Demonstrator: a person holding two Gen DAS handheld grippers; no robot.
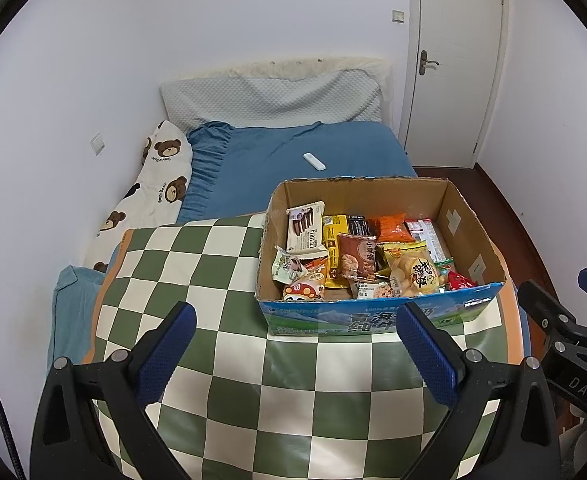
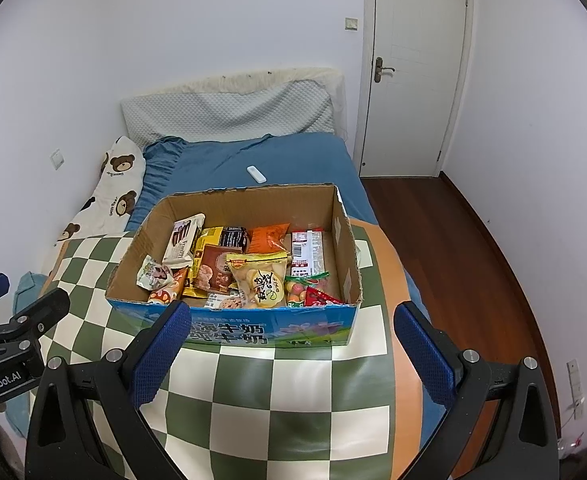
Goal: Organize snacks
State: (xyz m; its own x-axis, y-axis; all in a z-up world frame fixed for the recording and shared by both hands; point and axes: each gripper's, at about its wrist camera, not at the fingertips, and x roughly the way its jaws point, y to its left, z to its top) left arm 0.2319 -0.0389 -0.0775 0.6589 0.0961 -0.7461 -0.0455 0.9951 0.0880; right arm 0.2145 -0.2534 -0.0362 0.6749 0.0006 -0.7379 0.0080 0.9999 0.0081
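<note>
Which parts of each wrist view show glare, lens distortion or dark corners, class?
Left wrist view: soft glare on the checked mat below the box; the door frame bows with the fisheye; corners are black. Right wrist view: similar sheen on the mat near the box; the floor edge curves; corners dark. Both are evenly lit, with sharp snacks.
</note>
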